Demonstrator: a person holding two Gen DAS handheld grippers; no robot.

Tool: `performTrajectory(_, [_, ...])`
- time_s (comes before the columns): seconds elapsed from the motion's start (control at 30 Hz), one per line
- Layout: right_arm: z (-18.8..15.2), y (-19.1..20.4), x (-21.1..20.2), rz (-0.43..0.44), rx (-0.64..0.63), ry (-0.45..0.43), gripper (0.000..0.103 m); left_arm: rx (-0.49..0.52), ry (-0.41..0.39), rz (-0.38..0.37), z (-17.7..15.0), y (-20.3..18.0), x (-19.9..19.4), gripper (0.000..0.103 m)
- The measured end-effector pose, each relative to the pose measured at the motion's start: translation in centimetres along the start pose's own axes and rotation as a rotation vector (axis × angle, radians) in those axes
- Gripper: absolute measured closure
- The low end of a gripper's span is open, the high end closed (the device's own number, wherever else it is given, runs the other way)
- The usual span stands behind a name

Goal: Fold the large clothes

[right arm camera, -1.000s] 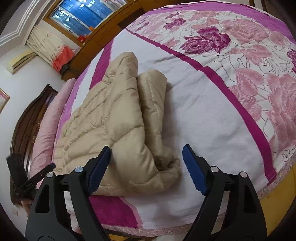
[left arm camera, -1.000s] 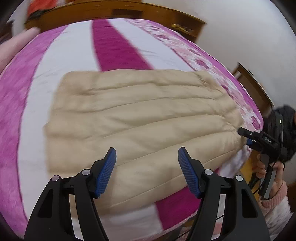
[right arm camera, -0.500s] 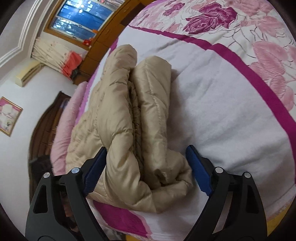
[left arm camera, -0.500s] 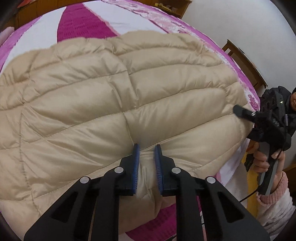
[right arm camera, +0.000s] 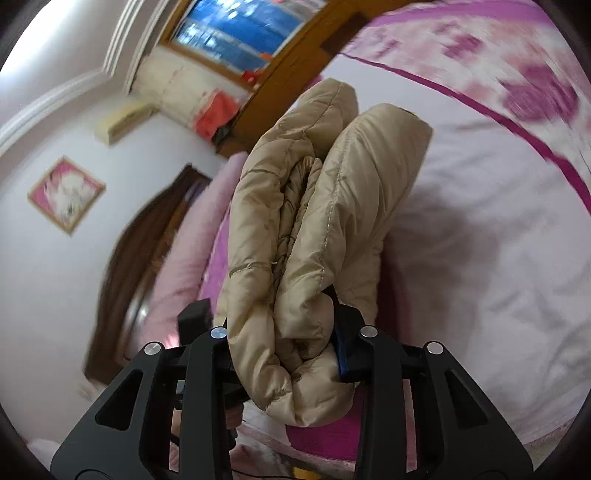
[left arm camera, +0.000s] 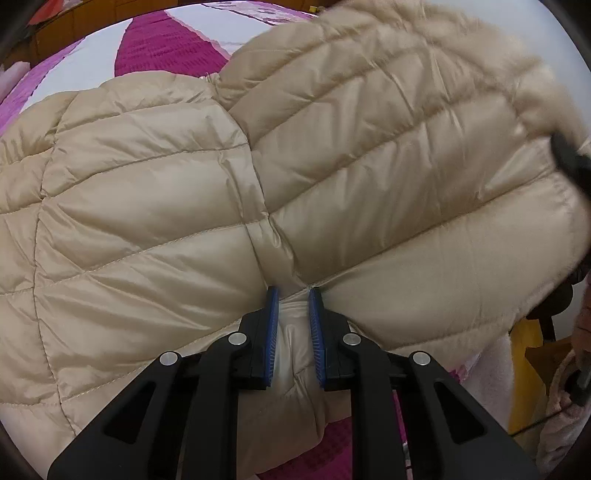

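We have the beige quilted jacket (left arm camera: 155, 206) on the bed (left arm camera: 162, 48), spread across the pink-and-white striped cover, filling most of the left wrist view. Left claw (left arm camera: 292, 299) is nearly pressed together, pinching a fold of jacket fabric at the near edge; pale lining bulges between its blue pads (left arm camera: 271, 332). It points steeply down at the bed.

Right claw (right arm camera: 284, 354): jaws closing, and they grip the bunched end of the jacket (right arm camera: 314, 221), several padded layers stacked between them. The left pad is buried under fabric, only the right blue pad (right arm camera: 341, 354) shows. That end of the jacket stands up off the bed (right arm camera: 480, 240), rising away from the claw, with its shadow on the white sheet.

In the left wrist view the right side of the jacket is lifted and blurred; a dark shape at the far right edge is probably the other claw, too smeared to confirm.

Behind: wooden headboard (right arm camera: 136, 266), framed picture (right arm camera: 66, 194) on the wall, window (right arm camera: 240, 26).
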State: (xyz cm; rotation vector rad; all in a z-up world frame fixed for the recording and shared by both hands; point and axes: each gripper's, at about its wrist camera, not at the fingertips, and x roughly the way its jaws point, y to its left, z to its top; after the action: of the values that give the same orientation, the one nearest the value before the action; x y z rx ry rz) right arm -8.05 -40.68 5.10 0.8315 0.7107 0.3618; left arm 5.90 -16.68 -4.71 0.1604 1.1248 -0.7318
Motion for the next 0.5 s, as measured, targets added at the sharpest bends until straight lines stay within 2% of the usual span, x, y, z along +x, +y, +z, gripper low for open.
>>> performTrajectory(0.2, [0.0, 5.6, 1.3, -0.126, -0.169, 0.003, 0.071, -0.01, -0.056, 0.001, -1.3, 0.6, -4.1, 0.086])
performTrajectory(0.33, [-0.6, 7.0, 2.5, -0.168, -0.213, 0.017, 0.071, -0.1, -0.138, 0.093, -3.4, 4.1, -9.4, 0.086])
performTrajectory(0.4, [-0.7, 7.1, 3.1, -0.175, -0.222, 0.022, 0.071, -0.162, -0.163, 0.164, -4.7, 6.6, -11.1, 0.086])
performTrajectory(0.5, [-1.0, 7.9, 3.5, -0.184, -0.248, 0.032, 0.071, -0.204, -0.171, 0.268, -6.1, 9.7, -12.2, 0.086])
